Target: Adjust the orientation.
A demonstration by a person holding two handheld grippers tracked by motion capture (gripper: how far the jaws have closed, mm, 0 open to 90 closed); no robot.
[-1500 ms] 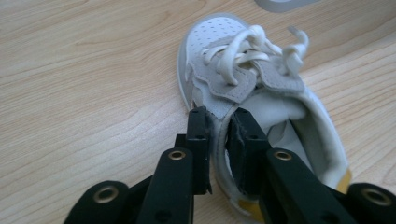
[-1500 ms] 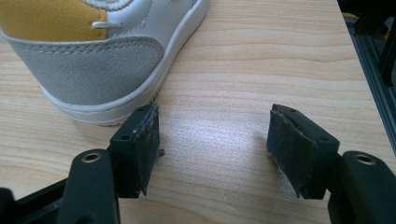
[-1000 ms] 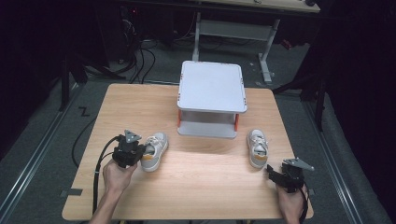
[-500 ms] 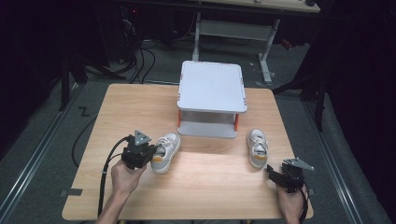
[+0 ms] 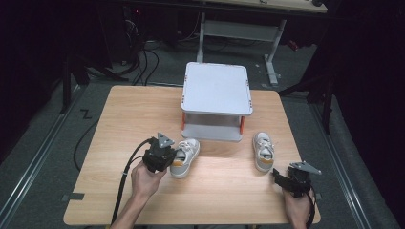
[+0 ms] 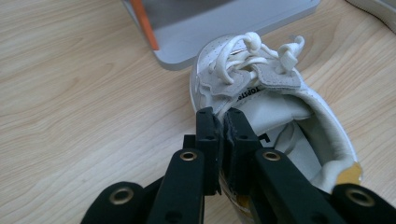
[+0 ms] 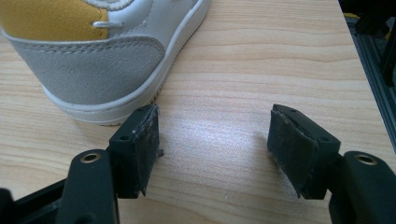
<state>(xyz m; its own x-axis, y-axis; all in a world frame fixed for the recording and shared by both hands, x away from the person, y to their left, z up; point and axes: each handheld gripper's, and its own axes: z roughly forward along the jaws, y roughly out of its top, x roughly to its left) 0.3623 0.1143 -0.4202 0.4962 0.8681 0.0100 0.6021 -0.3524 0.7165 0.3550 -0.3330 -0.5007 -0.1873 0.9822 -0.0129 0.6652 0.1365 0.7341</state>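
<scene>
Left gripper [image 5: 168, 157] has the left shoe [image 5: 185, 156] pinched by the collar wall, pads pressed tight on the rim [image 6: 223, 140] — a thin edge that gives a firm hold for dragging it across the counter [image 5: 119, 124]. The shoe sits just in front of the grey two-tier stand [image 5: 216, 102], toe toward its lower shelf. Right gripper [image 5: 286, 180] rests spread wide, holding nothing, just behind the heel of the other shoe [image 5: 263, 150], seemingly lined up for its turn.

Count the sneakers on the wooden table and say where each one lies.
2. One sneaker lies left of centre, in front of the grey two-tier stand, pinched at its collar by the left tool. The other sneaker lies free, right of the stand's front corner.
</scene>
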